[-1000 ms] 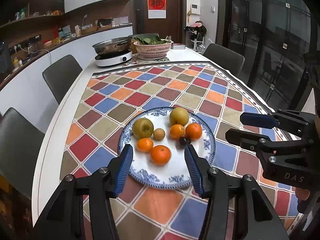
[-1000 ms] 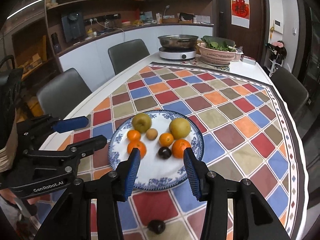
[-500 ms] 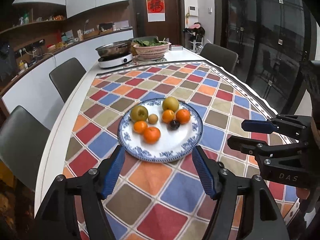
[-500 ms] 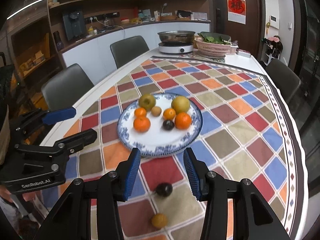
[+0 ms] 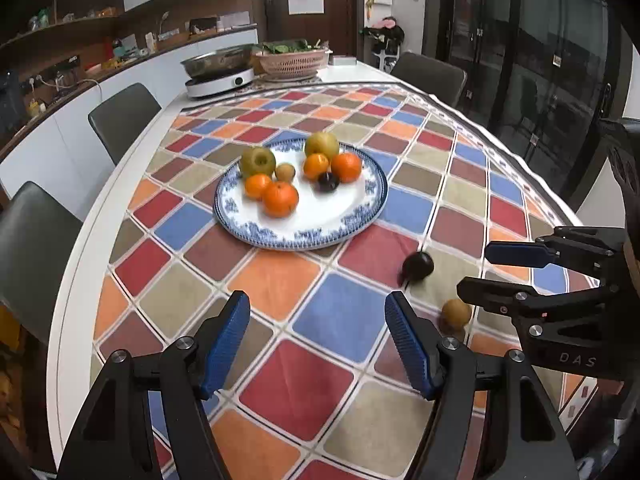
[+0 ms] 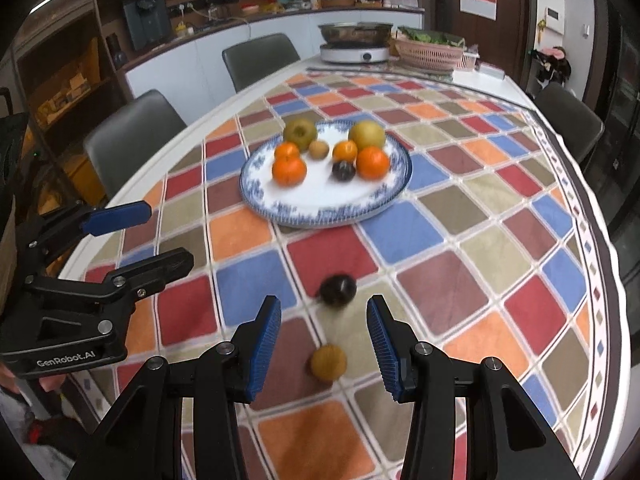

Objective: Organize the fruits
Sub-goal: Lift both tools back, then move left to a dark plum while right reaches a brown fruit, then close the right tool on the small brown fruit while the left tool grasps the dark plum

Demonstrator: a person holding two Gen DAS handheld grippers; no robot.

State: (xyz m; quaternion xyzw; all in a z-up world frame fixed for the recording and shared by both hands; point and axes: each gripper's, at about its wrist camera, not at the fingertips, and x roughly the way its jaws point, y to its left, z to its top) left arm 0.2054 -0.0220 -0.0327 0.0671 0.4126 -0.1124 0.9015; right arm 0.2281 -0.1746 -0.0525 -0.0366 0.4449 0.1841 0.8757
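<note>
Change: both grippers have pulled back from the plate [image 5: 362, 222]; two loose fruits now show.
Left gripper [image 5: 318, 338]: jaws spread wider, nothing between.
Right gripper [image 6: 323, 344]: jaws apart, released.
Dark plum [image 6: 338, 289]: on cloth, 6 o'clock of plate.
Brown kiwi [image 6: 329, 362]: between right fingers, untouched.

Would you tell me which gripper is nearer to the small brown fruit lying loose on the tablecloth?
Right. The right gripper has the brown fruit lying between its open fingers, untouched. The left gripper hangs open beside it, with the fruit outside its right finger.
</note>
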